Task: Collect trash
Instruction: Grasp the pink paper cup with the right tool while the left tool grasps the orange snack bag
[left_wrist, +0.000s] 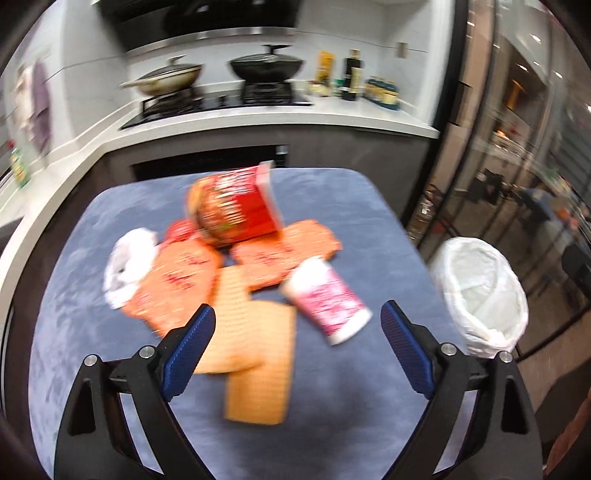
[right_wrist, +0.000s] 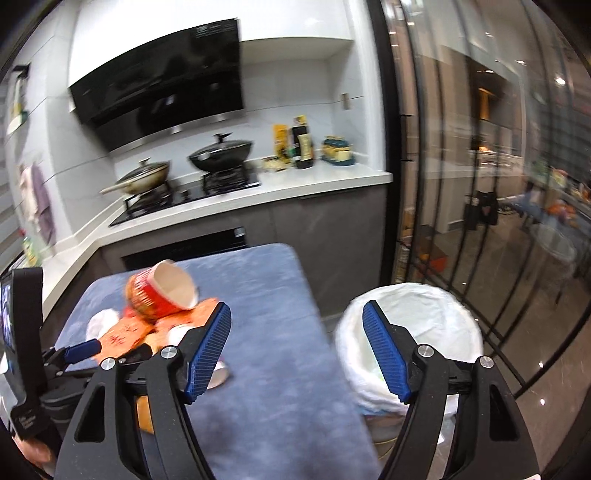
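Note:
A blue-covered table (left_wrist: 343, 192) holds a heap of trash. A red noodle bowl (left_wrist: 236, 206) lies on its side at the back. In front of it are orange packets (left_wrist: 177, 284), a white crumpled bag (left_wrist: 129, 266), a pink-and-white cup (left_wrist: 328, 299) on its side and tan wafer-like sheets (left_wrist: 258, 354). My left gripper (left_wrist: 297, 314) hovers open above the sheets and cup, holding nothing. My right gripper (right_wrist: 295, 310) is open and empty over the table's right edge (right_wrist: 314, 317), between the red bowl (right_wrist: 159, 295) and a white-lined bin (right_wrist: 424, 317). The bin (left_wrist: 480, 295) stands on the floor right of the table.
Behind the table runs a white counter (right_wrist: 295, 184) with a gas hob, two lidded woks (left_wrist: 266, 66) and bottles (left_wrist: 351, 74). A black range hood (right_wrist: 159, 88) hangs above. A glass sliding door (right_wrist: 480, 184) closes the right side. One blue finger (right_wrist: 83, 349) of the left gripper shows at the left.

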